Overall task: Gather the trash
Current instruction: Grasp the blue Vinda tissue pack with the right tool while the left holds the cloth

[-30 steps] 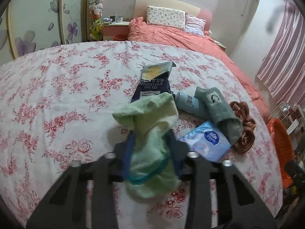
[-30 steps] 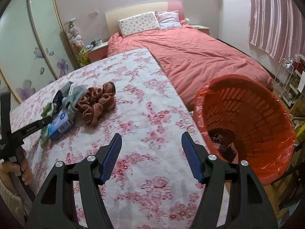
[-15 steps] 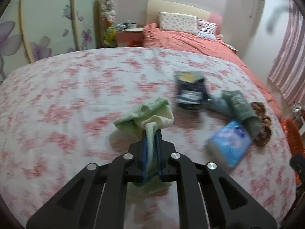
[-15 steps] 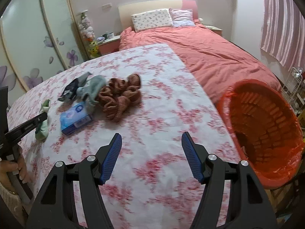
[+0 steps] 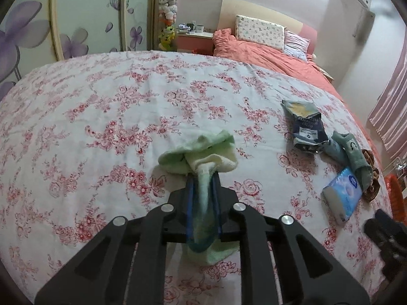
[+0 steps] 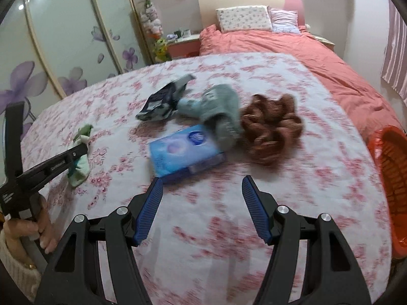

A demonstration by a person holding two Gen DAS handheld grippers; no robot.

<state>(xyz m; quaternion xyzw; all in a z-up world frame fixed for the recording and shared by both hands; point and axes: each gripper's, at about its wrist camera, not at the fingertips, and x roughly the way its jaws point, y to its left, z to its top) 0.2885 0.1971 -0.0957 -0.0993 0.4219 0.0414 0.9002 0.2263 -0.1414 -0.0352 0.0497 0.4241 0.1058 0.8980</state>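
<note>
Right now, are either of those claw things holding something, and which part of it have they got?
The left gripper is shut on the green cloth, pinching it around its middle; both ends hang free. The right gripper is open and holds nothing.

A home bedroom: a bed with a salmon-pink duvet (image 6: 292, 48), a floral pillow (image 6: 243, 17) and a padded headboard (image 6: 241, 1) stands against the far wall. Beside it are a pink nightstand (image 5: 194, 41), a column of stuffed toys (image 5: 166, 12) and sliding wardrobe doors with purple flower prints (image 5: 76, 17). Striped pink curtains (image 5: 391, 117) hang to the right.
</note>
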